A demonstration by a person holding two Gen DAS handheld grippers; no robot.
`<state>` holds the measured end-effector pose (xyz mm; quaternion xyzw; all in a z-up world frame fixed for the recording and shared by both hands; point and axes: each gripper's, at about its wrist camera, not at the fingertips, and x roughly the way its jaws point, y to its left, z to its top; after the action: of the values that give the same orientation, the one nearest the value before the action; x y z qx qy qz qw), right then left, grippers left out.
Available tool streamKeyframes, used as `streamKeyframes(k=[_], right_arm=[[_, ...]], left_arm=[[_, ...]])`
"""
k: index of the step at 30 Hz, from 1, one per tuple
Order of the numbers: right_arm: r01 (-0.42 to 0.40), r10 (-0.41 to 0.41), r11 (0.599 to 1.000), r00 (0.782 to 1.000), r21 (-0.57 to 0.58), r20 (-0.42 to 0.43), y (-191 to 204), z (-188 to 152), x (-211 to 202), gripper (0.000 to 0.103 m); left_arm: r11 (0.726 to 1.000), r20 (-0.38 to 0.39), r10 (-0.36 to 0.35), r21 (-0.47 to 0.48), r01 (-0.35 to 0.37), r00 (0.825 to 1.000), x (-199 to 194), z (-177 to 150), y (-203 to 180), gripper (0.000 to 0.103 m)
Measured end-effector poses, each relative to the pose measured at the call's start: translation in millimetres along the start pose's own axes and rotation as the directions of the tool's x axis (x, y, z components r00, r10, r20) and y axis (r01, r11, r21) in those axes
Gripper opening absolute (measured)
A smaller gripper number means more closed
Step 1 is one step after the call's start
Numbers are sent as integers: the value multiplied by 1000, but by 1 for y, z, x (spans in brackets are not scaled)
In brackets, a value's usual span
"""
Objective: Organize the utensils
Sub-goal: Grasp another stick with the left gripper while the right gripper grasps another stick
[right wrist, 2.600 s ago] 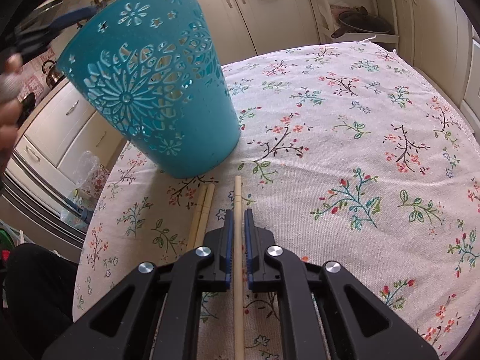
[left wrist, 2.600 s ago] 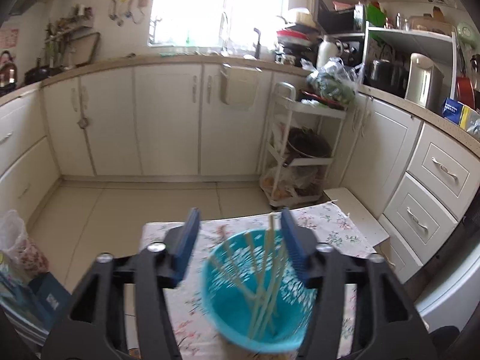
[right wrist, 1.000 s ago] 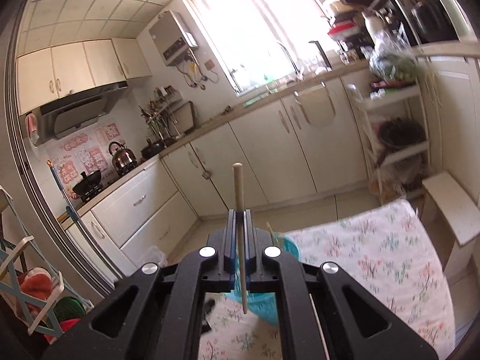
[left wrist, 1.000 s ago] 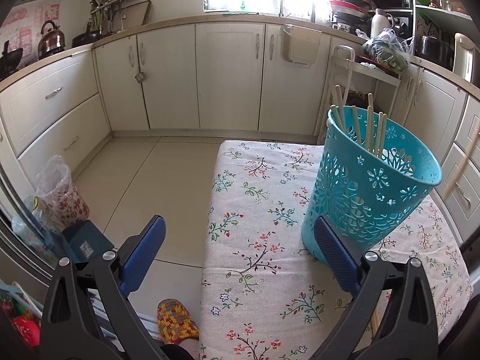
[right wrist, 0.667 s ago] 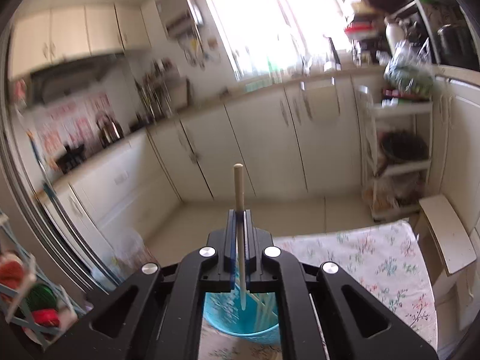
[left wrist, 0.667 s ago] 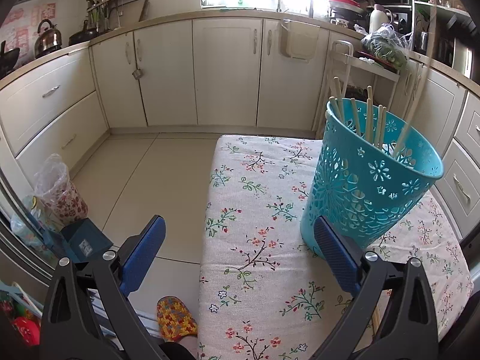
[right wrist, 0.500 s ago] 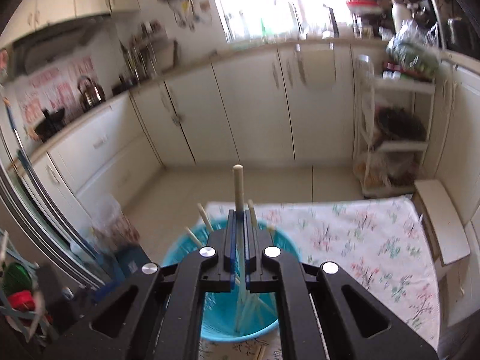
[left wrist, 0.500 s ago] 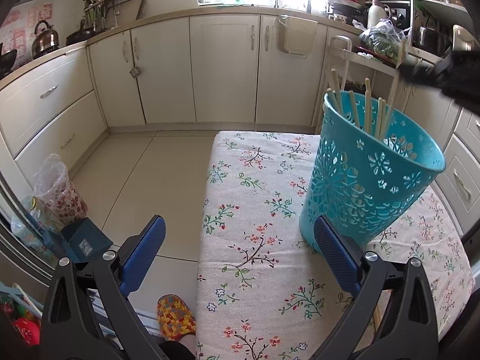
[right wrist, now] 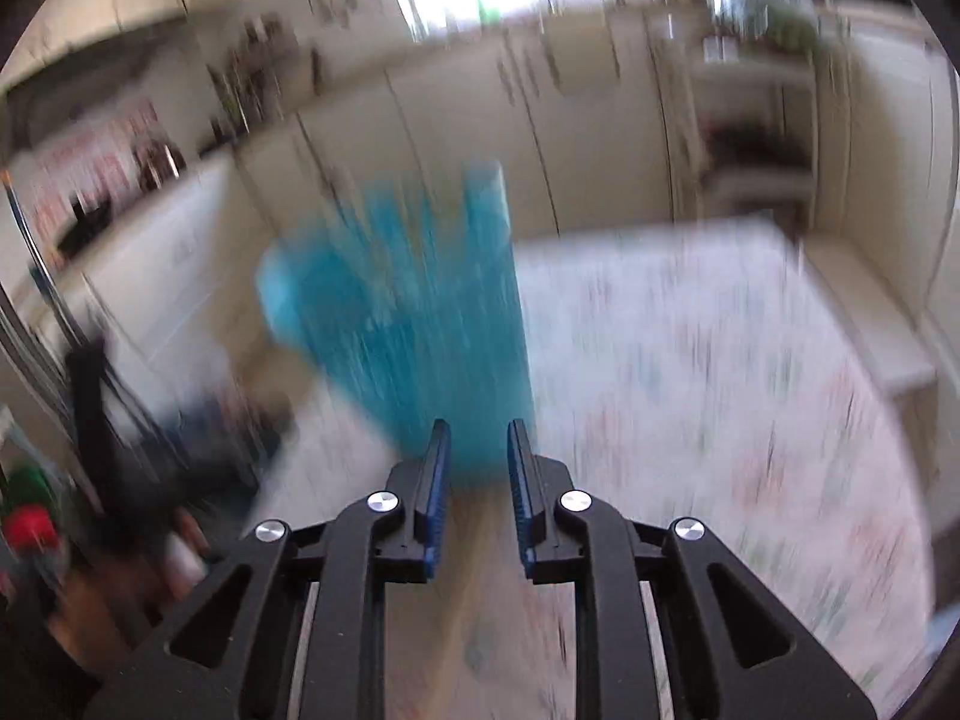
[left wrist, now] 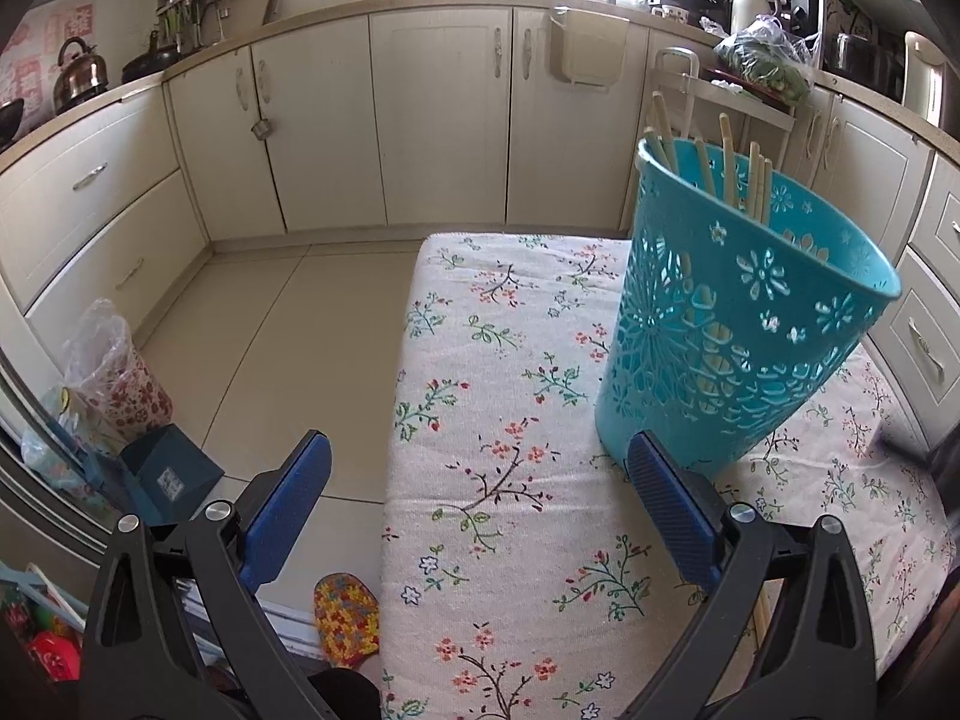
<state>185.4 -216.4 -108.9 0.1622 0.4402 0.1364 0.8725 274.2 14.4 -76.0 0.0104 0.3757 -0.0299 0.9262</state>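
Observation:
A turquoise perforated basket [left wrist: 738,324] stands on the floral tablecloth [left wrist: 510,468] and holds several wooden chopsticks [left wrist: 729,162] upright. My left gripper [left wrist: 480,510] is open and empty, low at the table's near edge, its right finger beside the basket's base. The right wrist view is blurred by motion. My right gripper [right wrist: 477,456] is open and empty just in front of the basket [right wrist: 414,312]. A pale wooden streak [right wrist: 474,576] lies on the cloth below it; I cannot tell what it is.
The table's left edge drops to the tiled floor [left wrist: 288,324]. A plastic bag [left wrist: 114,372], a blue box [left wrist: 168,468] and a colourful slipper [left wrist: 348,612] lie on the floor. Cream cabinets [left wrist: 444,120] line the back wall. A rack [left wrist: 720,102] stands behind the basket.
My right gripper let go of the chopstick over the basket, opened, and swung down fast toward the table. The left gripper has barely moved.

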Motion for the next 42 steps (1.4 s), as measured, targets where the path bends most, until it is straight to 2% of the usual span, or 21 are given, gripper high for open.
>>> streamKeyframes(k=[4, 20, 23, 29, 37, 42], right_arm=[[9, -8, 1000, 997, 11, -74, -1, -27, 29, 18], [64, -70, 994, 995, -83, -69, 12, -28, 43, 17], [101, -110, 989, 991, -111, -81, 10, -27, 42, 8], [133, -131, 991, 988, 25, -78, -30, -25, 29, 8], [93, -84, 989, 993, 116, -77, -46, -26, 22, 8], [74, -62, 984, 995, 162, -75, -54, -26, 21, 8]], left_arm=[[1000, -15, 9, 23, -9, 1000, 2, -7, -6, 95], [999, -53, 2, 44, 1, 999, 11, -15, -10, 95], [998, -67, -10, 62, 14, 998, 12, -20, -18, 95], [989, -112, -51, 135, 67, 992, 13, -36, -51, 95], [971, -149, -97, 204, 126, 984, 7, -51, -107, 95], [976, -163, -65, 195, 96, 985, 10, -55, -123, 95]])
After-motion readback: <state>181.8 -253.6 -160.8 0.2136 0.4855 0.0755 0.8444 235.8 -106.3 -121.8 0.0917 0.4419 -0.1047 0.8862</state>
